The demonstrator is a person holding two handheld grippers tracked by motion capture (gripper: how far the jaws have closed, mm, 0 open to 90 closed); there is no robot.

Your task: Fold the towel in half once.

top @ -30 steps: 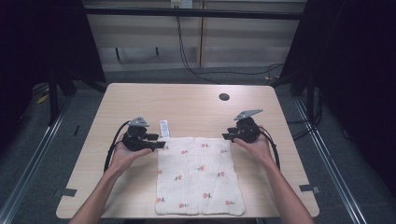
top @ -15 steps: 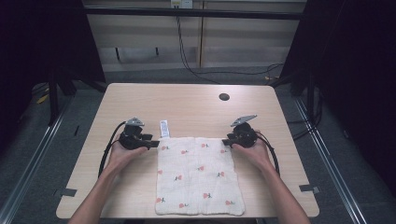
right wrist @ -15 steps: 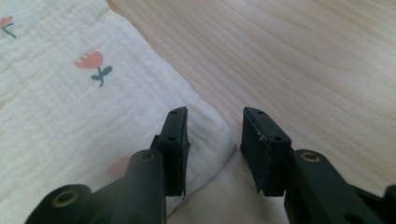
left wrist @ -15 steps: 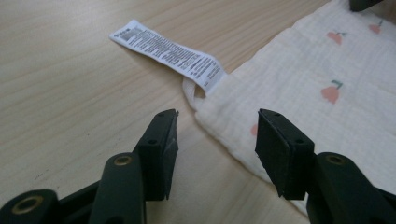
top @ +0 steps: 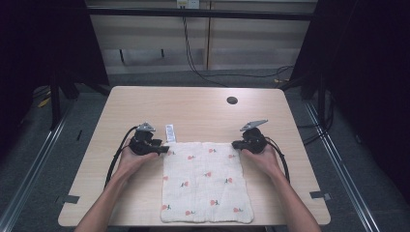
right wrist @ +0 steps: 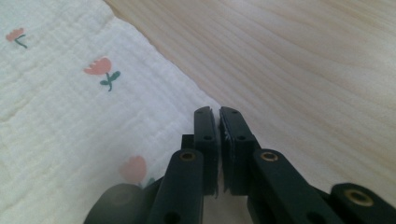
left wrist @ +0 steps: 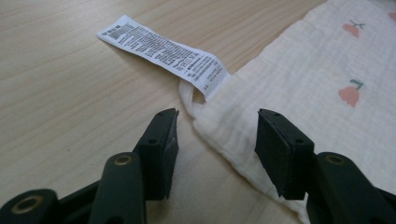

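Wood table (top: 203, 111), cloth (top: 205, 183) flat. My left gripper (left wrist: 215, 140) is spread wide round the corner w/ tag (left wrist: 163, 49); right gripper (right wrist: 218, 135) pinched shut, prob. on cloth edge. Risk: left grabs tag only, corner slips.

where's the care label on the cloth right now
In the high view the care label lies flat on the table at the cloth's far left corner, just beyond the open left claw.

Beyond your cloth (top: 205, 180) only the care label (top: 170, 133) and grommet hole (top: 232, 100) interrupt open table (top: 203, 111)
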